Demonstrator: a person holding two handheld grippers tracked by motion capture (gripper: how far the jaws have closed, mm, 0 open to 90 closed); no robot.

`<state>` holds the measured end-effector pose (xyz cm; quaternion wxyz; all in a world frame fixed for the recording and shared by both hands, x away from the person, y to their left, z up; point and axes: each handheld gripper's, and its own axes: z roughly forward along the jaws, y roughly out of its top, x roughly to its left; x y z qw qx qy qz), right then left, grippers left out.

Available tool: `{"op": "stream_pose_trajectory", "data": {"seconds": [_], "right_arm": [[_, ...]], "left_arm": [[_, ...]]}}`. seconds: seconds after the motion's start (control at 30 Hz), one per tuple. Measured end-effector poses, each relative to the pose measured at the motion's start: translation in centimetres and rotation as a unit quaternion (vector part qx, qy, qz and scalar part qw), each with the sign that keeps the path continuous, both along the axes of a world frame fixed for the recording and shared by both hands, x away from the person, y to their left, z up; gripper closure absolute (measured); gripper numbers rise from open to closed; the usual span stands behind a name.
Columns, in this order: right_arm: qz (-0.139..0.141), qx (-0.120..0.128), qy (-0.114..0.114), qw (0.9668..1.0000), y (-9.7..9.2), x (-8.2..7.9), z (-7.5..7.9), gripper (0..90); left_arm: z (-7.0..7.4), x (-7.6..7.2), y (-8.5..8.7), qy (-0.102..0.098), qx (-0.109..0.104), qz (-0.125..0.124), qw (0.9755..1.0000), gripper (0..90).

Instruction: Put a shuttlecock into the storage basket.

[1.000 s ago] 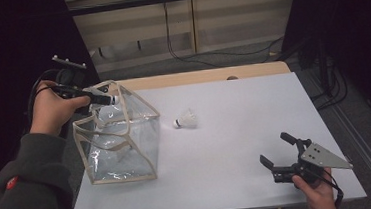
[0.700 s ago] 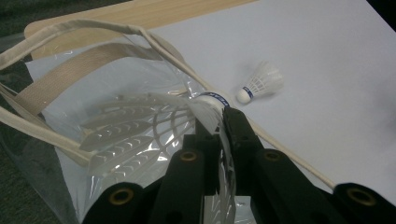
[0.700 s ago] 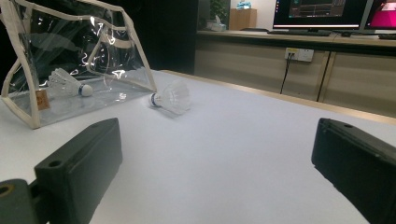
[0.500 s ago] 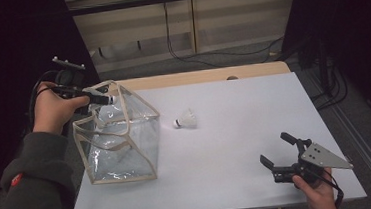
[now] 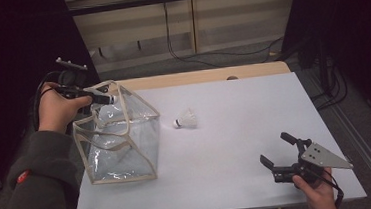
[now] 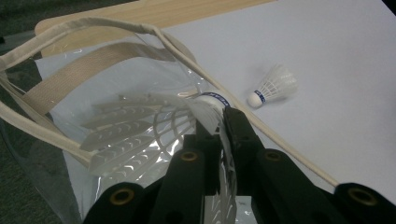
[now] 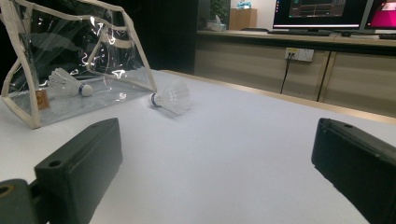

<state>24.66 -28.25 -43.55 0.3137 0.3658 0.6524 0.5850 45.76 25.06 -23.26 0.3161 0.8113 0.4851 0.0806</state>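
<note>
the clear bag (image 5: 121,139) has cream trim. both shuttlecocks, one held (image 6: 154,126) and one lying loose (image 5: 185,119), are white with a blue band. black jaws, white worktop (image 5: 237,145) with a wooden edge.

No text can be read. The held shuttlecock (image 6: 154,126) has a blue band with white letters near its cork, too small to make out. The bag (image 7: 70,56) carries a small brown tag, its print unreadable. The monitors' (image 7: 322,11) content is blurred.
</note>
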Motion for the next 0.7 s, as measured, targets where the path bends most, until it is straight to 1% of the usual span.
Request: {"op": "stream_pose_trajectory", "data": {"seconds": [0.03,0.1,0.37,0.53,0.63,0.67,0.7], "right_arm": [[0.000,0.001,0.000,1.0000,0.0,0.0,0.0,1.8],[0.000,0.000,-0.001,1.0000,0.0,0.0,0.0,1.8],[0.000,0.000,-0.001,1.0000,0.0,0.0,0.0,1.8],[0.000,0.000,-0.002,1.0000,0.0,0.0,0.0,1.8],[0.000,0.000,-0.002,1.0000,0.0,0.0,0.0,1.8],[-0.001,-0.001,-0.002,1.0000,0.0,0.0,0.0,1.8],[0.000,-0.002,-0.003,1.0000,0.0,0.0,0.0,1.8]], "left_arm": [[-0.1,0.0,-0.1,-0.002,-0.002,0.006,1.0000,85.4],[-0.2,0.1,0.0,-0.001,0.004,0.002,1.0000,85.3],[-0.9,0.4,0.0,0.002,0.002,0.011,0.9999,85.2],[-1.1,0.5,0.1,-0.001,0.002,0.018,0.9998,85.2],[-1.3,0.6,0.0,0.000,0.005,0.018,0.9998,85.0],[-1.4,0.6,-0.1,0.000,0.002,0.021,0.9998,85.0],[-1.5,0.7,0.0,0.002,0.002,0.018,0.9998,84.9]]}}
